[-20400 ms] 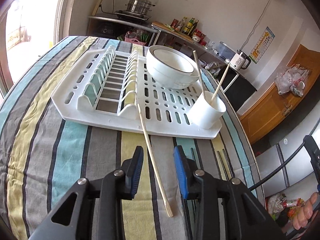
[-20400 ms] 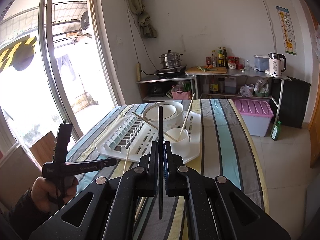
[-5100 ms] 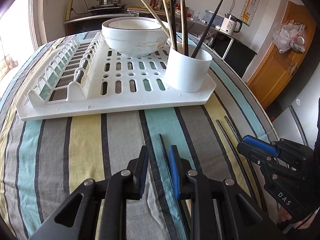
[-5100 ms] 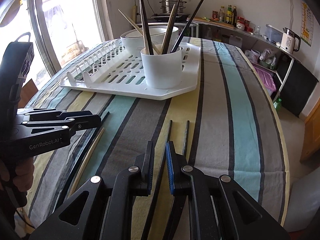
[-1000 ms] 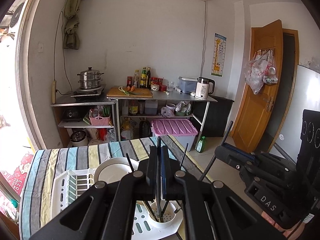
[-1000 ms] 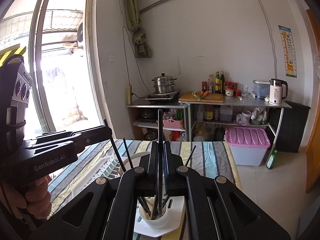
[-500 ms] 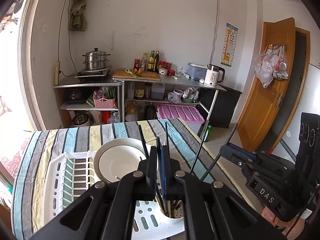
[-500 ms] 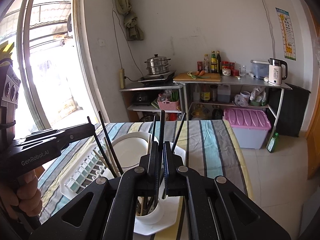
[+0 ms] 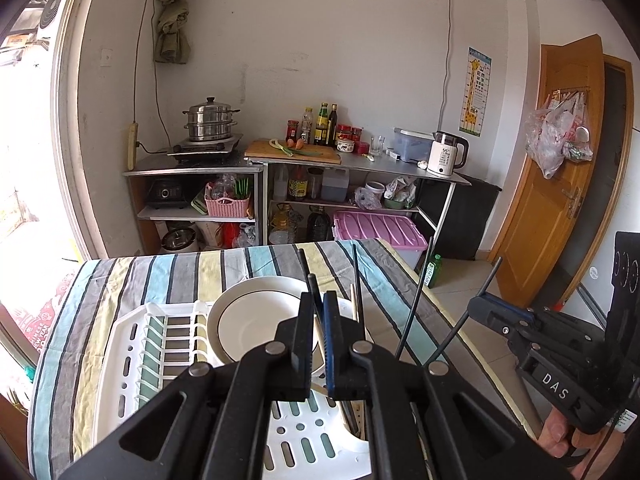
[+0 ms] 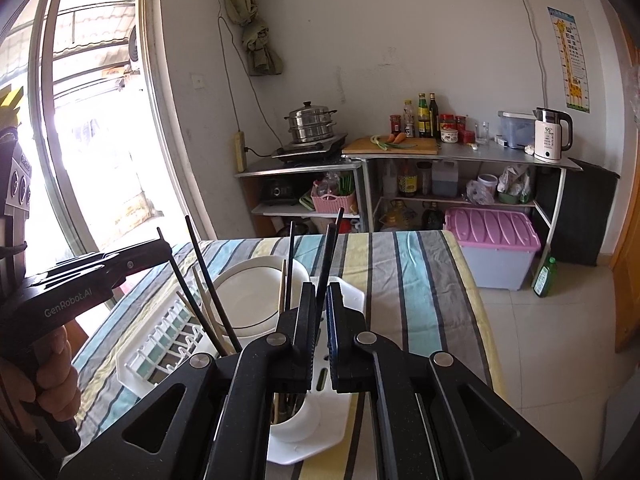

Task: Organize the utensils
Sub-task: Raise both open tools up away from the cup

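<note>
My left gripper (image 9: 318,300) is shut on a black chopstick (image 9: 312,286) that stands upright between its blue pads, above the white utensil cup (image 9: 352,428). My right gripper (image 10: 319,292) is shut on another black chopstick (image 10: 330,252), its lower end down in the cup (image 10: 298,420). Several black and wooden chopsticks (image 10: 208,292) lean in the cup. The cup stands on a white dish rack (image 9: 132,356), beside a white bowl (image 9: 256,316). The right gripper also shows in the left wrist view (image 9: 480,306), the left one in the right wrist view (image 10: 160,248).
The rack sits on a table with a striped cloth (image 10: 404,272). The table edge and tiled floor lie to the right (image 10: 540,340). Behind are shelves with a steamer pot (image 9: 210,124), bottles, a kettle (image 9: 442,154) and a pink-lidded bin (image 10: 492,252). A wooden door (image 9: 548,184) is right.
Both grippers have tilted down and come lower over the cup; the table and rack fill more of each view. Both stay shut on their black chopsticks.
</note>
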Demonstrator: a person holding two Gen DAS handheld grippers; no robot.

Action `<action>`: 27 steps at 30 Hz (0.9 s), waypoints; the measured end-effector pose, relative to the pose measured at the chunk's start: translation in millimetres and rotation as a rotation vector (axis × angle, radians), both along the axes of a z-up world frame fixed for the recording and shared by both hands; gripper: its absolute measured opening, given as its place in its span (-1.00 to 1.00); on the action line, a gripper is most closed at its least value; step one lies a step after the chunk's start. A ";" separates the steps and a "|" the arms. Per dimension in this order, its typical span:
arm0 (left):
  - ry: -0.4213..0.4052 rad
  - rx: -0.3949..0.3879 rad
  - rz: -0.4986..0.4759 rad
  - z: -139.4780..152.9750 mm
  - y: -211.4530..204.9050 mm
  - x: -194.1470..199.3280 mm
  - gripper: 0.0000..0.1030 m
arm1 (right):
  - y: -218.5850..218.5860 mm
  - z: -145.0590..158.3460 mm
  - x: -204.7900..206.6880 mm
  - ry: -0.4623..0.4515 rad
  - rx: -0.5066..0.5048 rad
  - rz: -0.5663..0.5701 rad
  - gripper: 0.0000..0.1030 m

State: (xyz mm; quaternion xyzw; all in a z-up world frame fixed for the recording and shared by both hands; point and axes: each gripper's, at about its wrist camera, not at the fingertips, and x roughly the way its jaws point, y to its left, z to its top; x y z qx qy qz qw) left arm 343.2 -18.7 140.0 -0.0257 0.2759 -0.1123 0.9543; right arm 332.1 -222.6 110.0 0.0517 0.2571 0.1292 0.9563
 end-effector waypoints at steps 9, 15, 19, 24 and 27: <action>-0.046 0.027 0.004 6.6 0.4 -21.0 -0.64 | -7.4 2.7 -16.2 -0.020 0.007 -0.006 -0.80; -0.059 0.011 0.016 2.0 8.9 -48.3 -0.63 | -13.0 2.4 -47.4 -0.040 0.013 -0.002 -0.80; -0.052 0.008 0.030 -9.6 13.4 -74.9 -0.63 | -14.6 -4.2 -77.0 -0.045 0.012 0.004 -0.72; -0.031 -0.013 0.038 -28.8 15.3 -108.0 -0.63 | -14.5 -18.6 -116.6 -0.030 0.007 0.011 -0.64; -0.017 -0.030 0.033 -41.1 16.0 -128.8 -0.63 | -12.8 -28.4 -141.2 -0.024 -0.010 0.017 -0.63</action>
